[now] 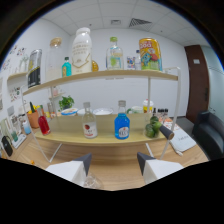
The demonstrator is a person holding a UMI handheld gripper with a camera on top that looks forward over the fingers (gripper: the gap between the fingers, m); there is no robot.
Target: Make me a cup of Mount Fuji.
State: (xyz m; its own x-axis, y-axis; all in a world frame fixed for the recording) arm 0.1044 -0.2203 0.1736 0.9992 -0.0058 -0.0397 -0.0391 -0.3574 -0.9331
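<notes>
My gripper [114, 164] is open, its two dark-tipped fingers [84, 162] spread apart with nothing between them. Just below the left finger sits the rim of a clear glass cup [92, 182]. Beyond the fingers, on the lower wooden shelf [100, 139], stand a clear bottle with a red label [89, 123] and a bottle of blue liquid [122, 122]. A red bottle [43, 123] stands further left. The upper shelf [110, 75] carries a large white bottle [81, 51], a small teal bottle [66, 67], a clear green-labelled bottle [114, 55] and a yellow can [150, 54].
Green limes [153, 129] lie at the right end of the lower shelf. An orange cup holding tools [33, 118] and a small plant [65, 103] stand at the left. A dark sofa [209, 132] and a brown door [198, 82] are at the right.
</notes>
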